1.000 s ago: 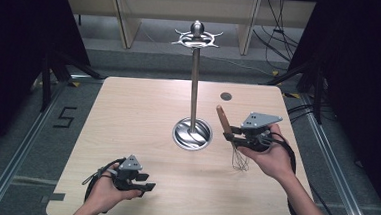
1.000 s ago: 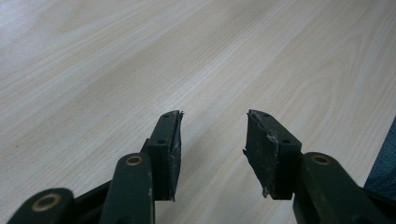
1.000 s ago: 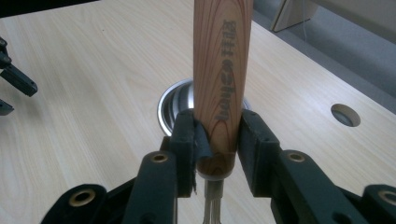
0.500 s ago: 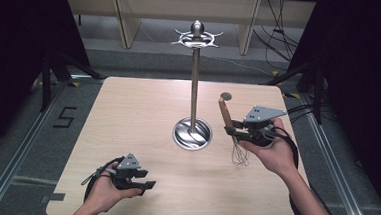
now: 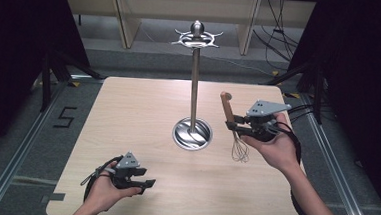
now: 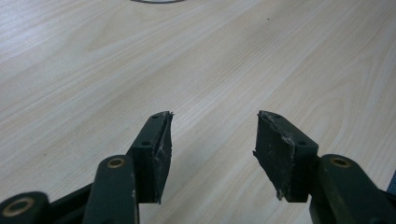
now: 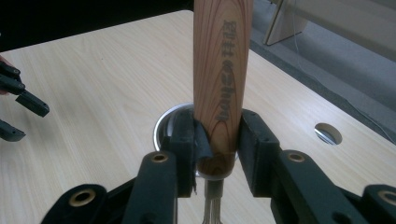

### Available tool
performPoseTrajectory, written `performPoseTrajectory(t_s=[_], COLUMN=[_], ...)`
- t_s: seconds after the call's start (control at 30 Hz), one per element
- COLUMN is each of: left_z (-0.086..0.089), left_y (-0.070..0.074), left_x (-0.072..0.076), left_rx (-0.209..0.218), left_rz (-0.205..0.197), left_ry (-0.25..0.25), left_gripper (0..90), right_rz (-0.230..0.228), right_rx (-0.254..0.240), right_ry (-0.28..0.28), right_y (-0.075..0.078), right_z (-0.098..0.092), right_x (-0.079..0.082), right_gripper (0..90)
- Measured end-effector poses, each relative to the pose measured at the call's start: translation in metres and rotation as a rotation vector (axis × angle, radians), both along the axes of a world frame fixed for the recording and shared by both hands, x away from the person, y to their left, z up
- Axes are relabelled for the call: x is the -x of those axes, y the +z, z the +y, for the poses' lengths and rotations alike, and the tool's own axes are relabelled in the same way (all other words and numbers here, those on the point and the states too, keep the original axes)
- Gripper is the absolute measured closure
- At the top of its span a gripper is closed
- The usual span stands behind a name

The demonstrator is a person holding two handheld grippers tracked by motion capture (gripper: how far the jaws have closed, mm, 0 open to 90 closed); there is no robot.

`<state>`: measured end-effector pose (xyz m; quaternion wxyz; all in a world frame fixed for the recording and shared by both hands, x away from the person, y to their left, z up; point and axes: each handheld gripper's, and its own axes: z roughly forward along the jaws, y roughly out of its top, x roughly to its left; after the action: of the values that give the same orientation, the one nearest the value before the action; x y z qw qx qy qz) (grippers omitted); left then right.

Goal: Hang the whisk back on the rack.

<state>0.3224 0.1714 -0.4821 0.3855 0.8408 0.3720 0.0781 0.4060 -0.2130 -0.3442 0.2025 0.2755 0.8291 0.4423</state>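
A whisk with a wooden handle (image 5: 227,108) and wire loops (image 5: 240,149) hangs upright above the table's right half, handle up. My right gripper (image 5: 231,125) is shut on the lower end of that handle (image 7: 222,88), right of the metal stand. The stand has a round steel base (image 5: 192,133), a tall pole (image 5: 194,87) and a hook ring (image 5: 197,38) at the top. My left gripper (image 5: 146,184) rests low near the table's front left, open, with bare wood between its pads (image 6: 156,149).
The light wooden table (image 5: 128,108) has a small round hole (image 7: 328,133) near its far right corner. Dark floor and metal rails surround it, with shelving legs behind. The other gripper's jaws (image 7: 18,100) appear at the left edge of the right gripper view.
My right gripper has lifted the whisk and carried it a little away from the stand toward the right. The left gripper has stayed put.
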Motion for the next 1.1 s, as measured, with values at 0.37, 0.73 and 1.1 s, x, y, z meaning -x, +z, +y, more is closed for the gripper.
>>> performPoseTrajectory(t_s=[0.37, 0.73, 1.1], left_z=[0.001, 0.001, 0.002], left_y=[0.001, 0.001, 0.001], left_x=[0.0, -0.001, -0.001], left_rx=[0.003, 0.008, 0.01], left_rz=[-0.003, -0.009, -0.002], left_ry=[0.005, 0.018, 0.013], left_gripper=[44.7, 44.6, 44.5], right_rz=[0.012, 0.025, 0.037], right_rx=[0.001, -0.023, -0.04], right_ry=[0.017, 0.008, -0.003], right_y=[0.007, 0.015, 0.022], right_z=[0.001, 0.0, -0.001], right_x=[-0.003, -0.004, -0.005], right_gripper=[70.1, 70.1, 70.1])
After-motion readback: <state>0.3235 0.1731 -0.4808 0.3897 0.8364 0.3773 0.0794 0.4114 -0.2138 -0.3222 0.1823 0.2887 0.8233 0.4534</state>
